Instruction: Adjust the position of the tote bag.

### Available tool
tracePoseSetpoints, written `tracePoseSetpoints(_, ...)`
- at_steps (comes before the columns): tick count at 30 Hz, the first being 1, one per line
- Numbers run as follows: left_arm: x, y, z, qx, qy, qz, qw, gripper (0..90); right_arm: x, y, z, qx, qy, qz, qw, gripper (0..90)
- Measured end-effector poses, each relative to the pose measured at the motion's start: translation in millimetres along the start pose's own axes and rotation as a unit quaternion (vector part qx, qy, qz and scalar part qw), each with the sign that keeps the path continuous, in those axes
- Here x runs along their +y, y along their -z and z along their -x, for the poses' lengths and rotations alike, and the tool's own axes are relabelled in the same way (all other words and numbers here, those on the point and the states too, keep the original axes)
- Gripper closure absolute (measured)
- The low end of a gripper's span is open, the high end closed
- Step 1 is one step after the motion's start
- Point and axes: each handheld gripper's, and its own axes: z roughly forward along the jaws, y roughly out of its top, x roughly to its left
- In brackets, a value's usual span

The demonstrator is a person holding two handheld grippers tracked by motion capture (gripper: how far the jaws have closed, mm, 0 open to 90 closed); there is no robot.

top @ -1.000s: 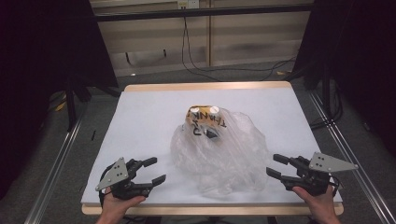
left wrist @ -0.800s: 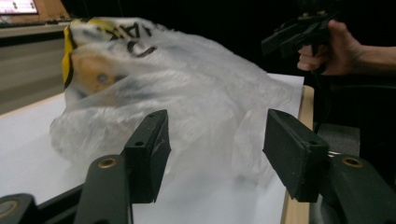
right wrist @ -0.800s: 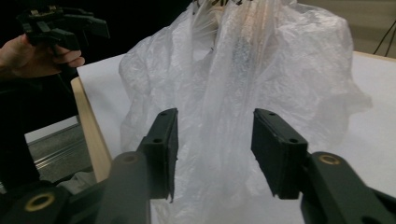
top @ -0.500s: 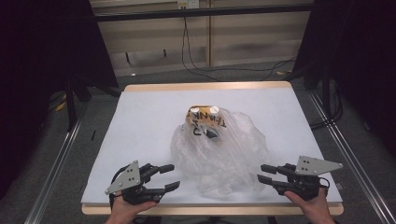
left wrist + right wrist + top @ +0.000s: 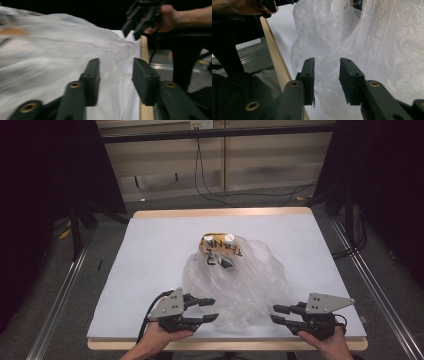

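Observation:
A crumpled clear plastic bag lies mid-table, and a yellowish item with black lettering sits inside its far end. My left gripper is open at the bag's near-left edge, its tips close to the plastic. My right gripper is open at the near-right edge, pointing left at the bag. In the left gripper view the open left gripper faces the bag, with the other gripper beyond. In the right gripper view the open right gripper points into folds of the bag; nothing is gripped.
The white table top has a wooden front edge just under both hands. Metal rails run along both sides of the table, and cables lie on the floor beyond the far edge.
Both grippers have moved inward along the front edge toward the bag, the left one to the right and the right one to the left. The bag has not moved.

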Motion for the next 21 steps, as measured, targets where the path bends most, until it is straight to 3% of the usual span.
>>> tracePoseSetpoints(2,3.0,-12.3,1.1,-0.02,0.004,0.005,0.9998,64.6,-2.7,-1.7,1.3,0.0,0.0,-0.006,1.0,78.2)
tracePoseSetpoints(4,4.9,-17.4,1.9,-0.019,-0.004,-0.003,0.9998,65.9,-3.0,-2.8,2.1,0.003,-0.002,-0.005,1.0,78.2)
tracePoseSetpoints(5,5.4,-29.1,2.1,-0.037,-0.007,0.0,0.9993,66.0,-1.7,-4.9,3.7,0.003,-0.002,-0.008,1.0,78.1)
tracePoseSetpoints(8,4.7,-39.8,2.4,-0.044,-0.007,-0.007,0.999,65.7,-1.5,-7.3,6.0,0.003,-0.002,-0.011,0.9999,77.0)
tracePoseSetpoints(10,-0.2,-55.6,1.2,-0.053,-0.016,-0.033,0.9979,60.9,-4.9,-12.8,11.6,-0.001,-0.006,-0.025,0.9997,71.7)
tracePoseSetpoints(17,-21.6,-77.4,1.8,-0.048,-0.015,-0.077,0.9958,56.5,-13.8,-17.7,18.8,-0.014,-0.01,-0.056,0.9983,54.4)
tracePoseSetpoints(19,-25.5,-80.1,2.1,-0.041,-0.03,-0.099,0.9938,56.6,-15.1,-18.8,20.6,-0.008,-0.014,-0.059,0.9981,54.0)
tracePoseSetpoints(21,-26.9,-80.3,1.1,-0.04,-0.033,-0.105,0.9931,56.6,-15.2,-20.6,21.0,-0.002,-0.011,-0.063,0.9979,53.5)
